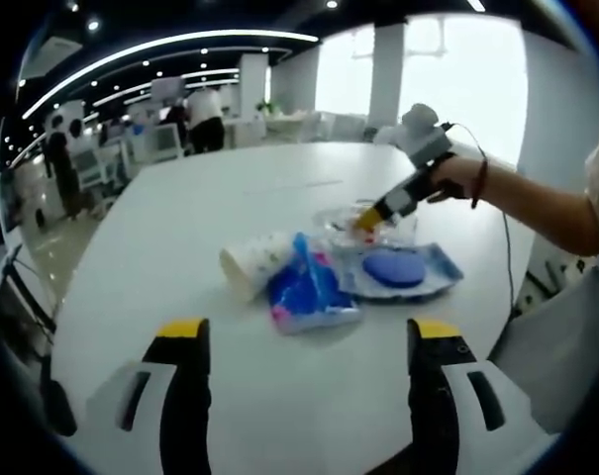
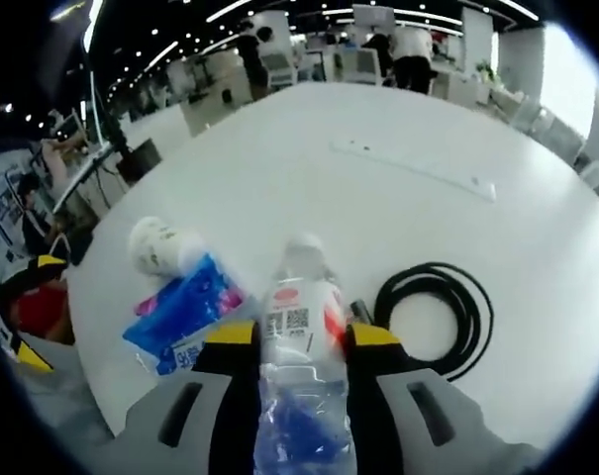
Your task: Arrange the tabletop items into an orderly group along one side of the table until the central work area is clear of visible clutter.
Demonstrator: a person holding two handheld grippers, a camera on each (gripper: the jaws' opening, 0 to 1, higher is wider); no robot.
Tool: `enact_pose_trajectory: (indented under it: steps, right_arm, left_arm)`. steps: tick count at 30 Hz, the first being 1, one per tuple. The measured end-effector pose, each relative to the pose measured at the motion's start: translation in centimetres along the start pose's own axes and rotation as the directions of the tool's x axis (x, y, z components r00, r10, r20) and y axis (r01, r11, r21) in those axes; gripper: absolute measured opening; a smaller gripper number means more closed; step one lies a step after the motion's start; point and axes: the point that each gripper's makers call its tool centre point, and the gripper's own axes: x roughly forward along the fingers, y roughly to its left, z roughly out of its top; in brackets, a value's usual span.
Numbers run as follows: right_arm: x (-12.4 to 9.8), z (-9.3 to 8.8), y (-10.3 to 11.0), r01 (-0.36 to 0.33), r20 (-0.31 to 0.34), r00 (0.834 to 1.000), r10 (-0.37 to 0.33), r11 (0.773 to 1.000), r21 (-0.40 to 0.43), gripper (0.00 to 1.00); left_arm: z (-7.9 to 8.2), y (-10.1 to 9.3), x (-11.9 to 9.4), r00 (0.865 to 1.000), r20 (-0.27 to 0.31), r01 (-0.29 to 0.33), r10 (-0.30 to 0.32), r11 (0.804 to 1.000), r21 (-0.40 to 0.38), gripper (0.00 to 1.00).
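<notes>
White and broad, the desk (image 1: 230, 208) is sitting in an open office where people are standing among workstations toward 11 o'clock in the left gripper view. In the right gripper view, a clear plastic bottle (image 2: 301, 336) with a red-and-white label is lying lengthwise between the yellow-tipped jaws of the right hand-held gripper (image 2: 301, 336), which is pinching it on both sides, cap pointing toward 12 o'clock. At 9 o'clock from the bottle, touching or just beside it, a blue packet (image 2: 185, 312) is lying flat, and a white paper cup (image 2: 160, 245) is lying on its side at 11 o'clock from the packet. A coiled black cable (image 2: 435, 312) is resting at 3 o'clock from the bottle, near it. In the left gripper view, the left hand-held gripper (image 1: 307, 341) is hovering with its jaws spread wide over bare desk, gripping nothing. Beyond it, at 12 o'clock, the cup (image 1: 254, 262) and the blue packet (image 1: 309, 292) are lying together, with a second packet showing a blue disc (image 1: 396, 269) just at their 3 o'clock. The right hand-held gripper (image 1: 363, 223) is reaching in from 2 o'clock, held by a person's hand (image 1: 457, 178), its tips down at a clear item behind the packets.
</notes>
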Motion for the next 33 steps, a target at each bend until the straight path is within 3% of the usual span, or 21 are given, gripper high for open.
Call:
enact_pose_trajectory:
  steps: [3,6,8,15,24,33]
  right_arm:
    - [-0.5,0.4,0.5,-0.016,0.031,0.999,0.016,1.000,-0.007,0.31]
    - [-0.7,-0.3,1.1,-0.040,0.029,0.999,0.040,0.999,-0.012,0.31]
    - [-0.8,-0.9,1.3,-0.043,0.017,0.999,0.043,0.999,-0.020,0.31]
    - [-0.9,-2.8,2.1,-0.077,-0.005,0.997,0.077,0.996,-0.034,0.32]
    - [-0.9,-2.9,2.2,-0.077,-0.013,0.997,0.076,0.995,-0.068,0.34]
    - [-0.8,-4.2,2.5,-0.081,-0.089,0.993,0.074,0.993,-0.081,0.39]
  left_arm:
    - [0.1,0.0,0.0,1.000,0.005,0.007,-0.006,1.000,-0.019,0.78]
    - [0.3,-0.6,0.2,0.998,0.028,0.058,-0.055,0.992,-0.113,0.76]
    - [0.3,-0.7,0.2,0.997,0.033,0.067,-0.063,0.989,-0.132,0.75]
    - [0.5,-0.5,0.1,0.998,0.039,0.056,-0.052,0.992,-0.111,0.76]
    - [0.3,-0.1,-0.1,0.999,0.026,0.027,-0.026,0.997,-0.069,0.76]
    - [0.2,0.0,-0.1,1.000,0.019,0.024,-0.023,0.998,-0.062,0.76]
